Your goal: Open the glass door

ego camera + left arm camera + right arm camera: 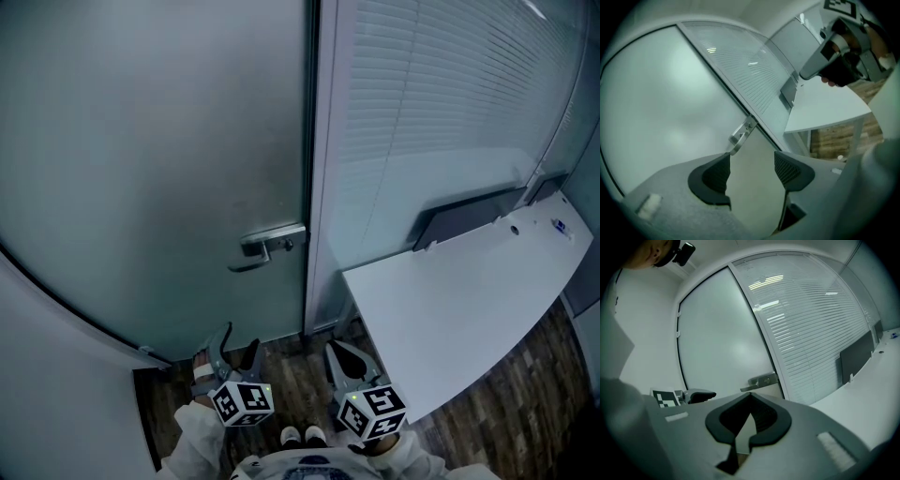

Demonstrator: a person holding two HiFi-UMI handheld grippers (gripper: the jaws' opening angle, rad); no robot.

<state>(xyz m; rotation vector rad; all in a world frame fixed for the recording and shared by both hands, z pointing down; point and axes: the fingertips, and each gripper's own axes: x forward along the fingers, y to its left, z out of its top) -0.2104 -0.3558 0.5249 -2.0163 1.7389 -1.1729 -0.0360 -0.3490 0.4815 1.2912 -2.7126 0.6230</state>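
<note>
The frosted glass door (159, 159) stands closed in its frame, with a metal lever handle (267, 246) at its right edge. My left gripper (236, 349) is low in front of the door, below the handle and well short of it; its jaws stand open with nothing between them. In the left gripper view the handle (740, 135) shows just above the open jaws (752, 171). My right gripper (339, 356) hangs beside it to the right, shut and empty. In the right gripper view the handle (761, 381) lies beyond the closed jaws (751, 417).
A glass wall with slatted blinds (441, 103) adjoins the door on the right. A white desk (469, 309) with a dark panel (469, 220) along its back stands close on the right. A white wall (56, 375) closes the left. The floor (291, 375) is dark wood.
</note>
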